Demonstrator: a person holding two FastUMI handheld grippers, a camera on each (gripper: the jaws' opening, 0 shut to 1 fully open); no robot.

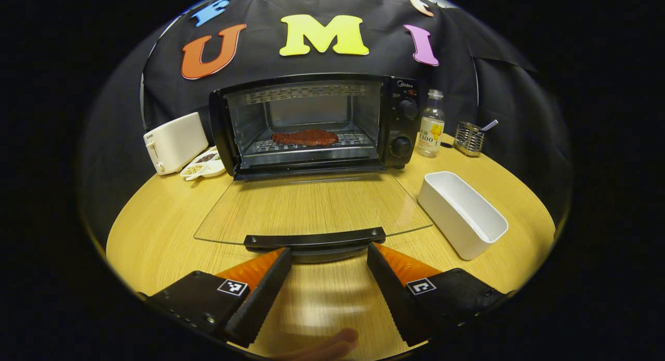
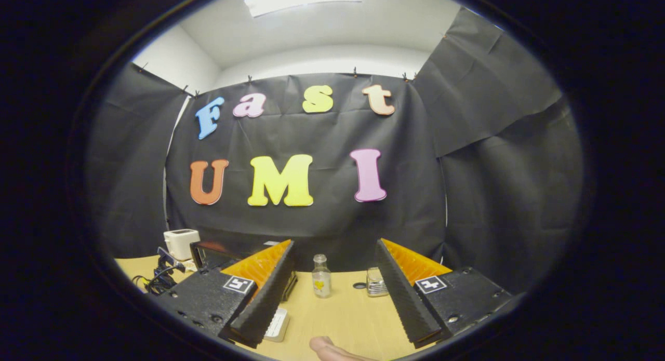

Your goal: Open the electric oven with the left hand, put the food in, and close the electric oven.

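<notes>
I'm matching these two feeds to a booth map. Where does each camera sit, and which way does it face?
Left gripper view: rides the left gripper, low over the table, facing the open oven with the meat inside; its fingers flank the door handle.
Right gripper view: rides the right gripper, raised, facing the back wall; a fingertip shows below.
Shared: oven, bottle, toaster, table.
</notes>
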